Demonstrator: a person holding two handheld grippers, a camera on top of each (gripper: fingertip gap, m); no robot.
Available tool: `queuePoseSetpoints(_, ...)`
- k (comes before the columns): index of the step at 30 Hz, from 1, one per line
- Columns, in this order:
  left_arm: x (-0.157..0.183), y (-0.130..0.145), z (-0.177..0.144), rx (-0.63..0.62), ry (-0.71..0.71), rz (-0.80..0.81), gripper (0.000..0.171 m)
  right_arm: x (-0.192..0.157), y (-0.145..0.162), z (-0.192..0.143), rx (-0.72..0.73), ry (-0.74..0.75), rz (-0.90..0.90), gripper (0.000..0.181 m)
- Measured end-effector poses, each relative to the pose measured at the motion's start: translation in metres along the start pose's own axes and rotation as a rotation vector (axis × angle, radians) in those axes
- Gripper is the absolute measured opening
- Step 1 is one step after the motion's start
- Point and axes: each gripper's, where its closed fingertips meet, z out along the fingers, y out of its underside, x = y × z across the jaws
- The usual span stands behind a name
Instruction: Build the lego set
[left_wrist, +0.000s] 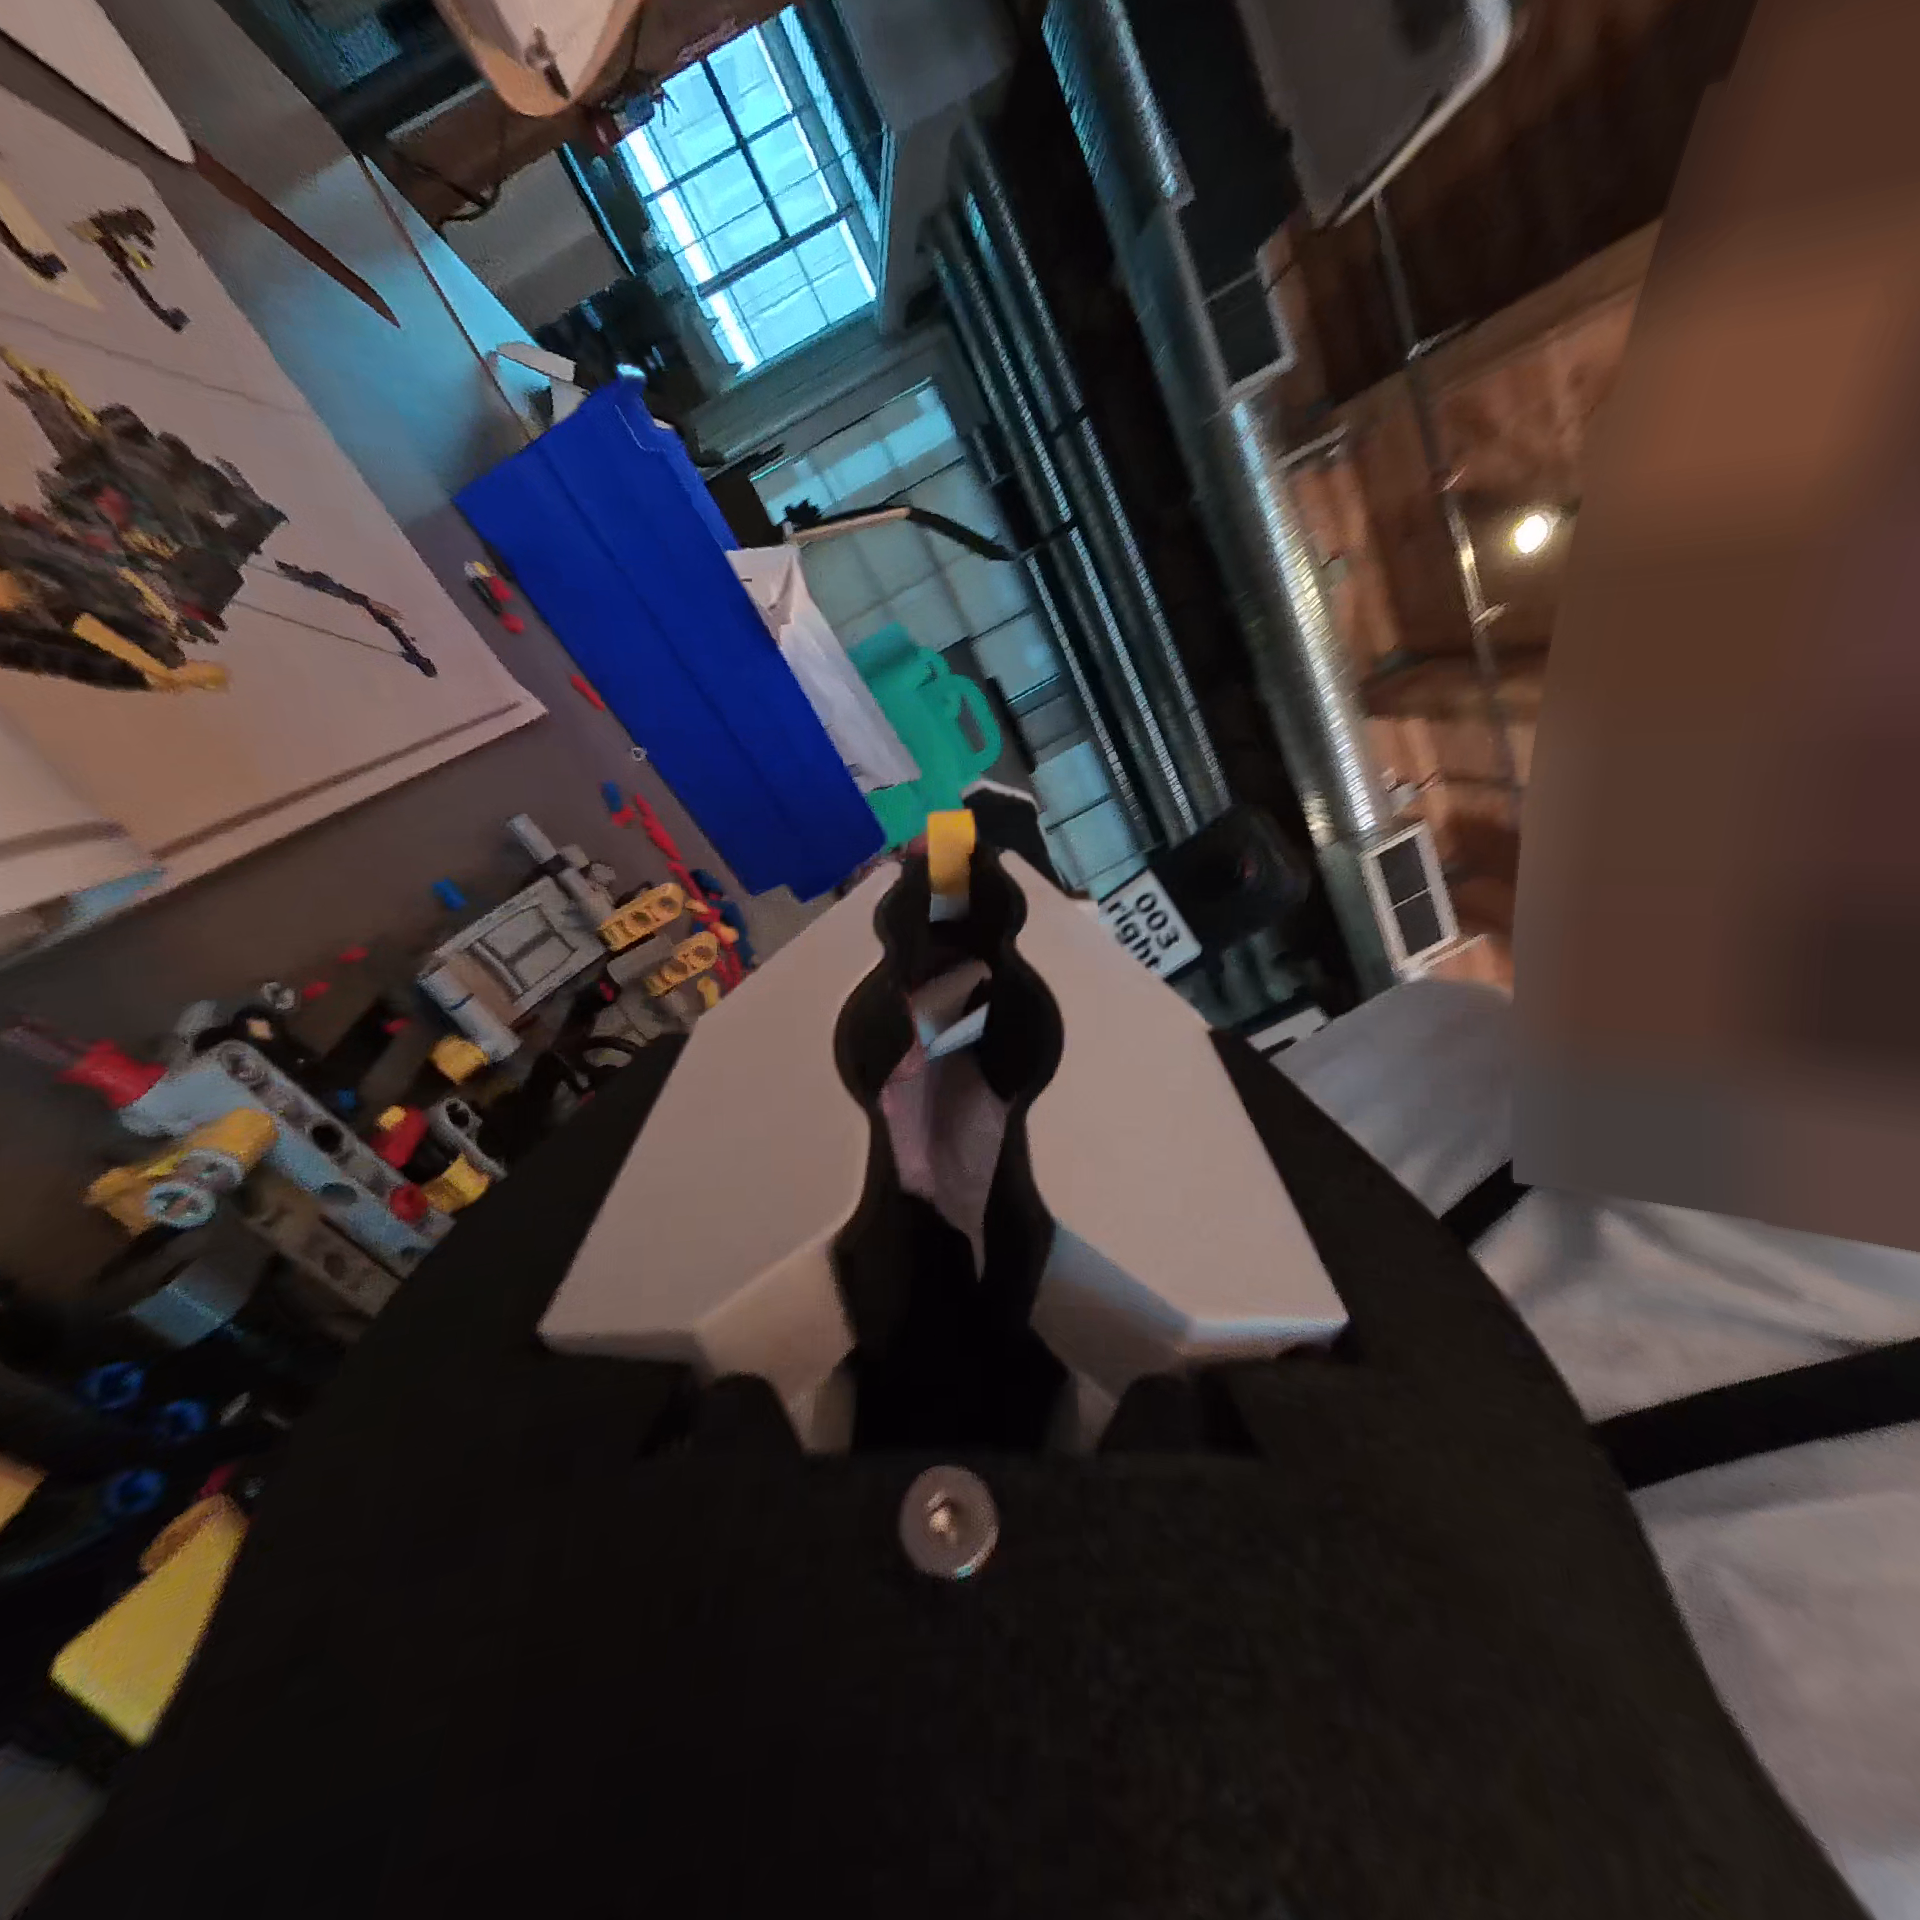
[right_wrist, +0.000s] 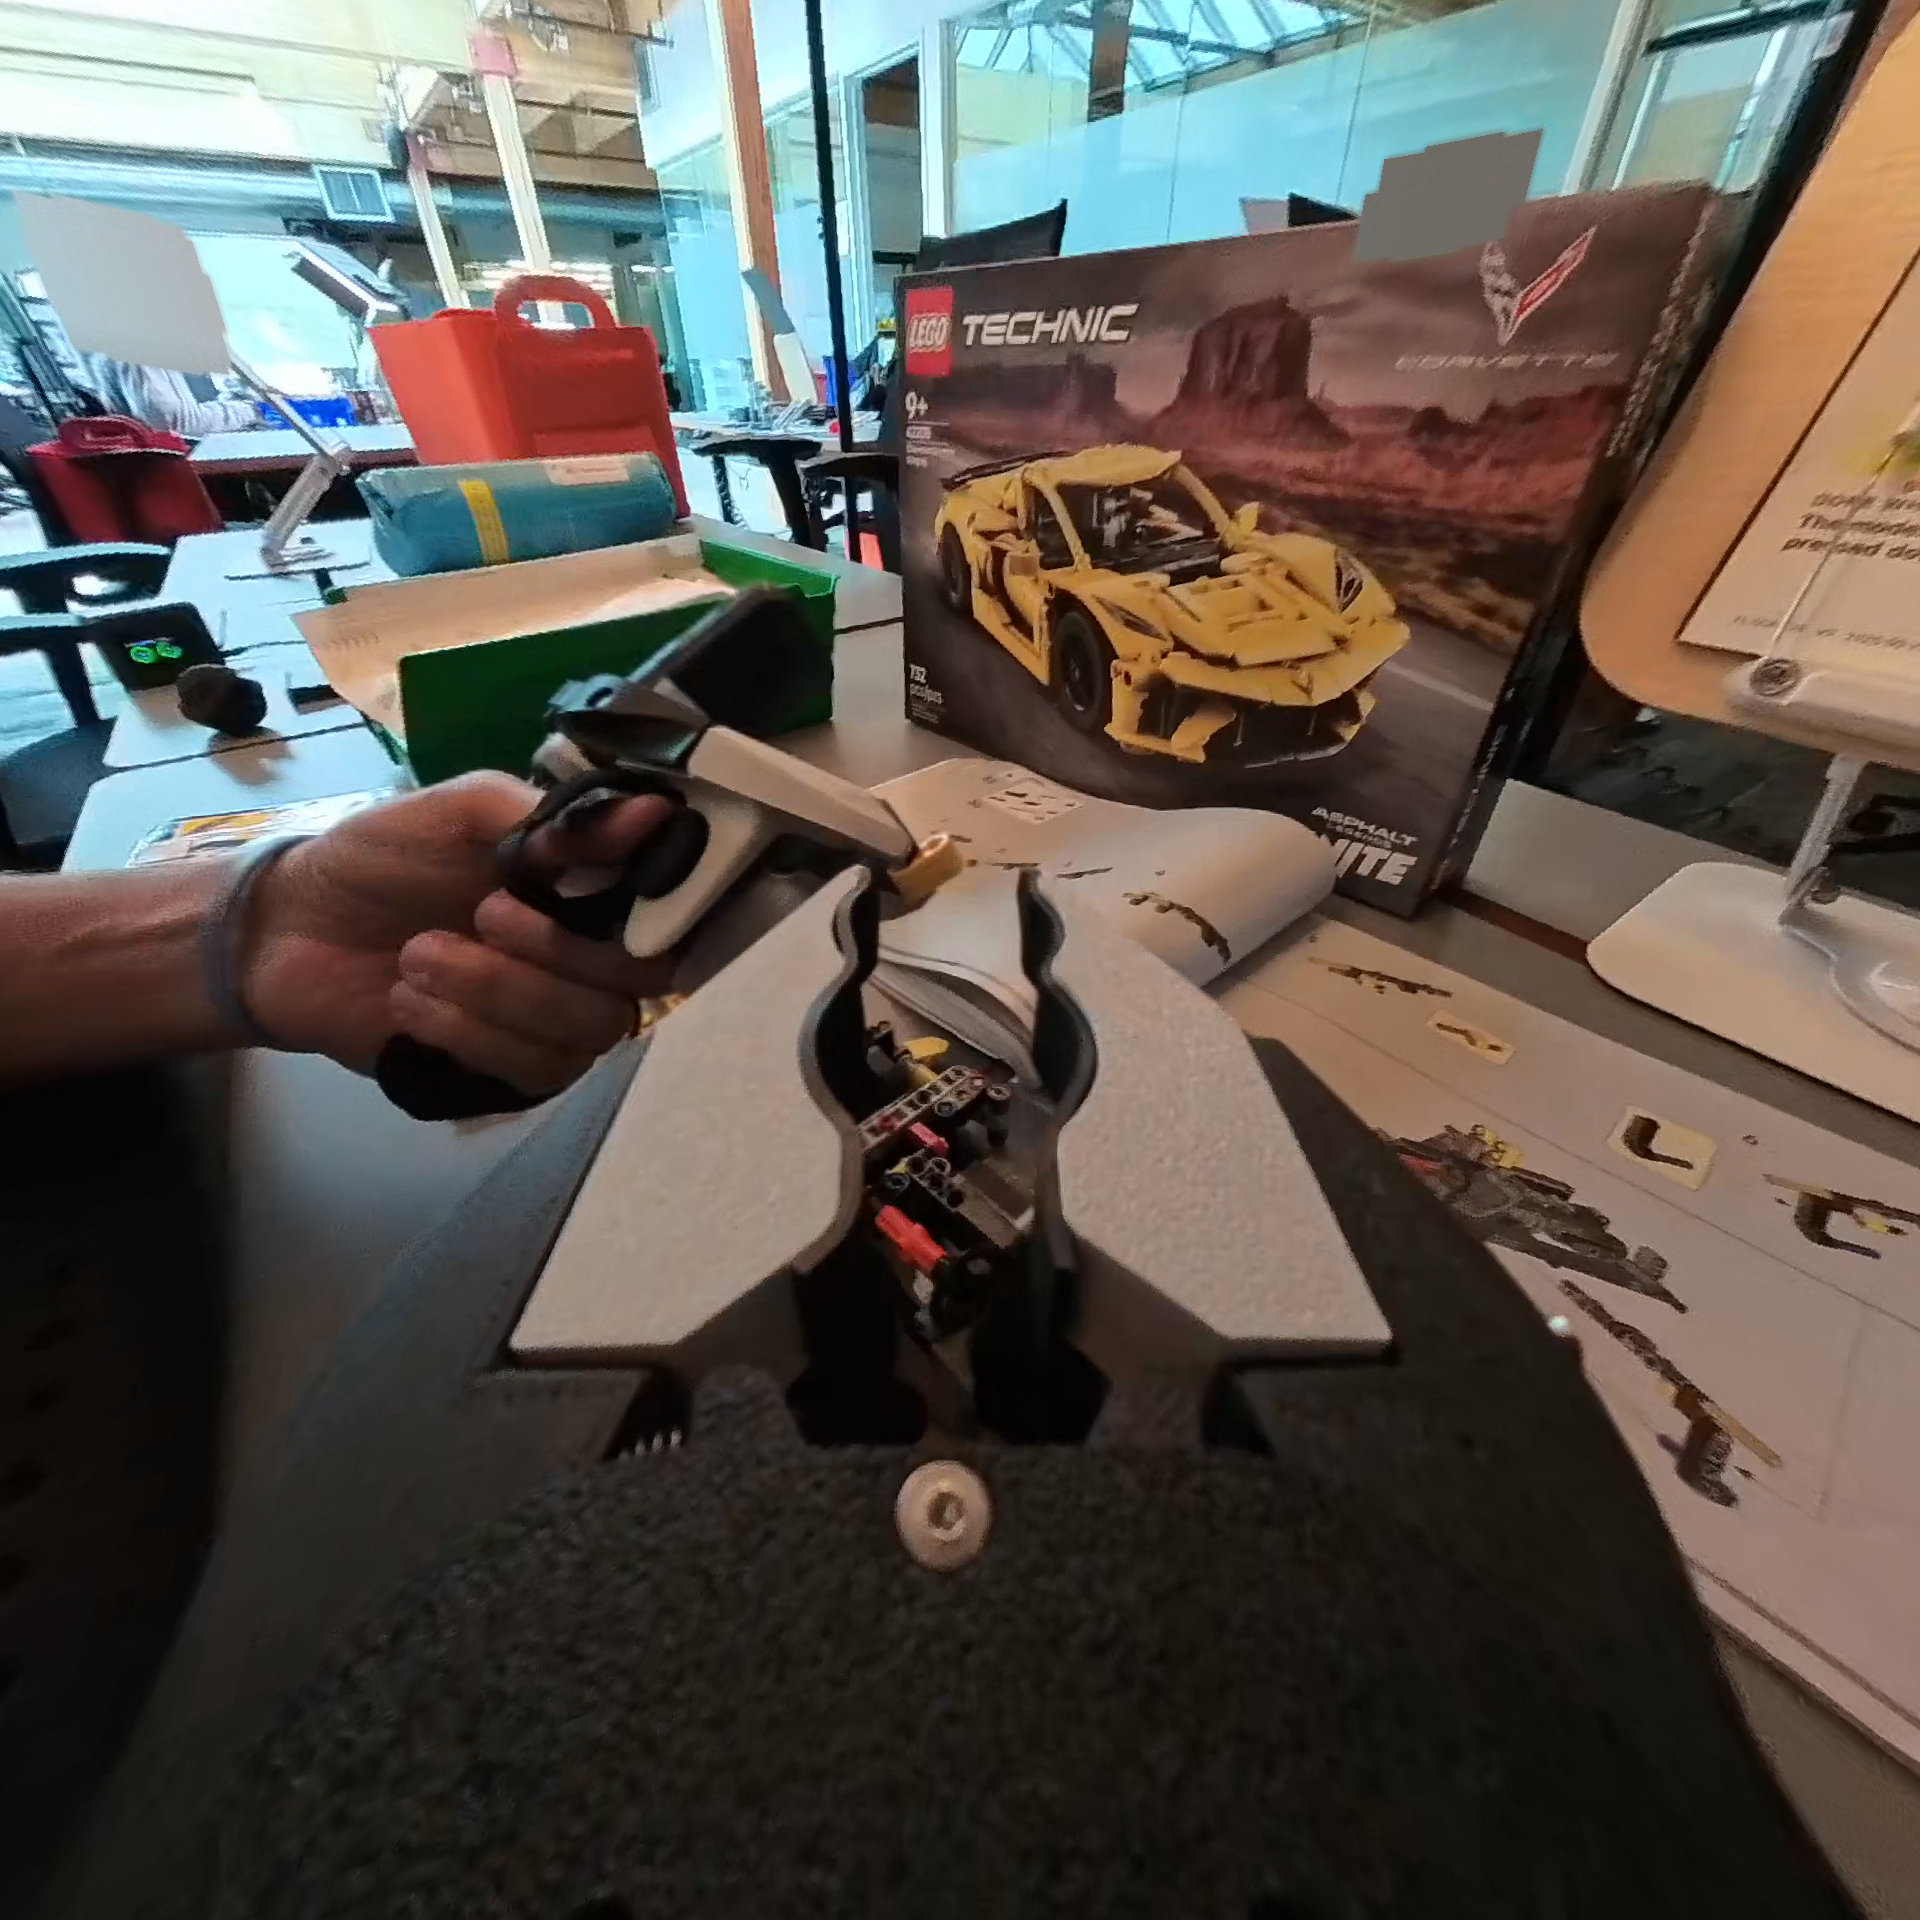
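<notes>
My left gripper (left_wrist: 951, 883) is shut on a small yellow Lego piece (left_wrist: 951, 847) at its fingertips. In the right wrist view a hand (right_wrist: 416, 914) holds that gripper, and its yellow piece (right_wrist: 930, 860) sits just at the tips of my right gripper (right_wrist: 945, 896). My right gripper's fingers close around a black and grey Lego assembly (right_wrist: 935, 1164) with red pins, held above the table. The right gripper's body shows just beyond the yellow piece in the left wrist view (left_wrist: 1143, 925).
The Lego box (right_wrist: 1247, 540) stands at the back. The open instruction booklet (right_wrist: 1558, 1195) lies on the right. Loose parts and sub-assemblies (left_wrist: 312, 1122) lie on the grey table beside a blue box (left_wrist: 644, 644). A green box (right_wrist: 582, 675) and a white stand (right_wrist: 1745, 935) are nearby. Both grippers' tips are close together, under 4 cm apart.
</notes>
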Motion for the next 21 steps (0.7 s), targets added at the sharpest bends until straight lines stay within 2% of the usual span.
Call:
queuePoseSetpoints(4,-0.004,-0.002,-0.002,0.027,0.025,-0.085,0.004,-0.004,0.004,0.002,-0.027,0.006,-0.04,0.025)
queuePoseSetpoints(10,0.001,0.007,0.005,-0.012,0.031,-0.054,0.005,-0.012,0.007,0.006,-0.052,0.011,-0.127,0.022)
queuePoseSetpoints(21,0.003,0.013,0.008,-0.039,0.037,-0.049,0.005,-0.014,0.011,0.008,-0.075,0.016,-0.167,0.02)
